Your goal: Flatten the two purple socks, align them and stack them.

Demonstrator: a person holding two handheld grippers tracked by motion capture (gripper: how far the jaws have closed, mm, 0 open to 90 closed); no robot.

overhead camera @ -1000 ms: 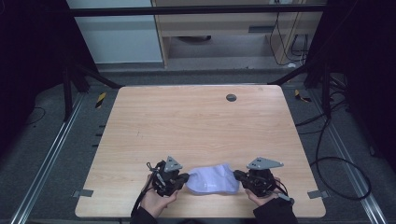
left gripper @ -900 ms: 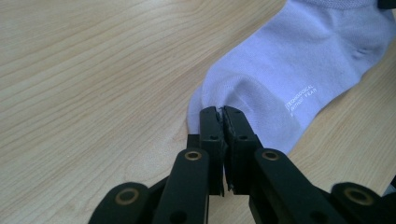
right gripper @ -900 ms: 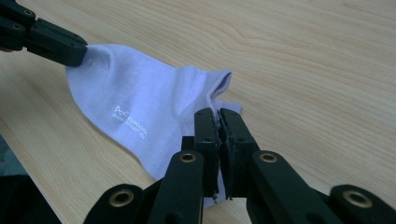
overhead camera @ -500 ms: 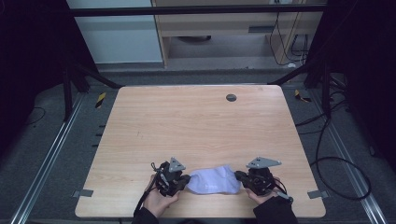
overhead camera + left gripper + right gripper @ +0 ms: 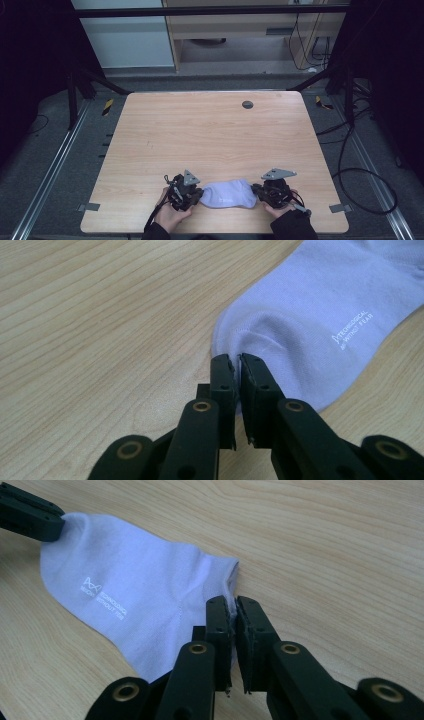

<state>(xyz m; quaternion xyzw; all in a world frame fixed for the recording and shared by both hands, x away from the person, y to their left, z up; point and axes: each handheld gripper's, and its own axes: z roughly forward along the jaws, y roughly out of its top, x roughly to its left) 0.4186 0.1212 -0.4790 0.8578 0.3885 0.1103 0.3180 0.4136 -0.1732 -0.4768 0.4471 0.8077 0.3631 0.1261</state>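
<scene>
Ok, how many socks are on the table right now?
1. A single pale lavender sock lies flat near the table's near edge, stretched between the left gripper at one end and the right gripper at the other.

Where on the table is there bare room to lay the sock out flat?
Bare wood runs from the sock back to the far edge, broken by one dark round spot, and along both side edges of the table. The near edge is crowded: left gripper and right gripper flank the sock.
</scene>
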